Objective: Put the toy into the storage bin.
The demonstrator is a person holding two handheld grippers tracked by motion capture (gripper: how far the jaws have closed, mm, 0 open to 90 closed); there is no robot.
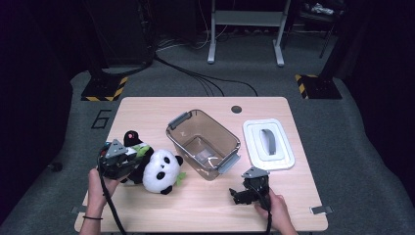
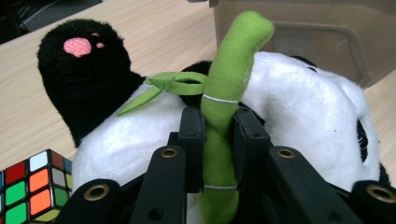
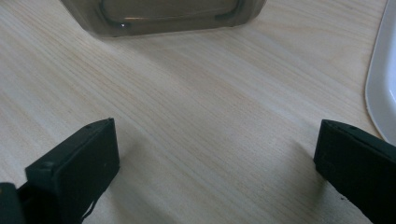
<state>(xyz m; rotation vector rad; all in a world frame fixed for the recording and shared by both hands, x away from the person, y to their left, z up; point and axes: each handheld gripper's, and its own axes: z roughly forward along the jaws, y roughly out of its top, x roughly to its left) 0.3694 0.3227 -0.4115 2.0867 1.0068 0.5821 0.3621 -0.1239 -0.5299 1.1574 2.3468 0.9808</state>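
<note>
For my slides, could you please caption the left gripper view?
Left gripper shut on the panda's green bamboo stalk, cube beside it.

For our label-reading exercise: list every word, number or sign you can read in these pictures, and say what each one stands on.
"6" – painted dark on the grey floor, left of the table, at.
Yellow-and-black hazard stripes, a sign without words – on the two stand bases and.
Nothing to read on the panda, the box, the lid or the cube.
</note>
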